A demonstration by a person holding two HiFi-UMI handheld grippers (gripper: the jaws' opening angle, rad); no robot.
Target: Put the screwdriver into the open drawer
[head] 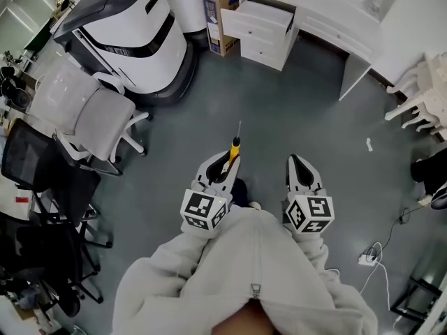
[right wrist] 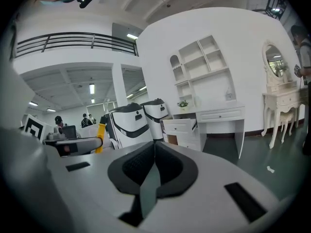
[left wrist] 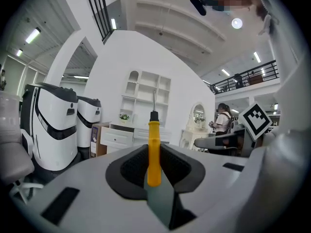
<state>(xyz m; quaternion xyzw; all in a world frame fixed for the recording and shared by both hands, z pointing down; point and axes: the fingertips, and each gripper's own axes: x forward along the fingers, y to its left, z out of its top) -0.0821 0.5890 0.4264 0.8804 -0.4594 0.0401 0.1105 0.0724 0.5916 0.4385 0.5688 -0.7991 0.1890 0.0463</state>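
Holds the screwdriver point(head: 235, 147) by its yellow handle in the left tool point(head: 225, 166), clamped shut on it, with the thin shaft sticking out ahead of the tips. Carries nothing in the right tool point(head: 300, 166), closed pad against pad just beside the left one. Stands well short of the open drawer point(head: 260, 17), far ahead of both tools across bare floor point(head: 293, 110) and a little right of the line along the left tool. Could lose the screwdriver on the way there: grips a smooth, round handle between two narrow pads, so might let it swivel or slide out with a jolt or a steep dip, and would probably send it rolling off over the floor. Could jab the long shaft into the drawer front before clearing the rim, if brought in too low or too level. Might drop it short of the opening, if released before the whole length hangs over the inside. Might leave it propped on the edge and ready to tip out, if set down crosswise. Counted: one screwdriver, two tools, one drawer pulled out, two white-and-black machines point(head: 133, 33) far ahead and left of the left tool, one cardboard box point(head: 218, 19) between them and the drawer, one white chair point(head: 91, 110) well off to the left
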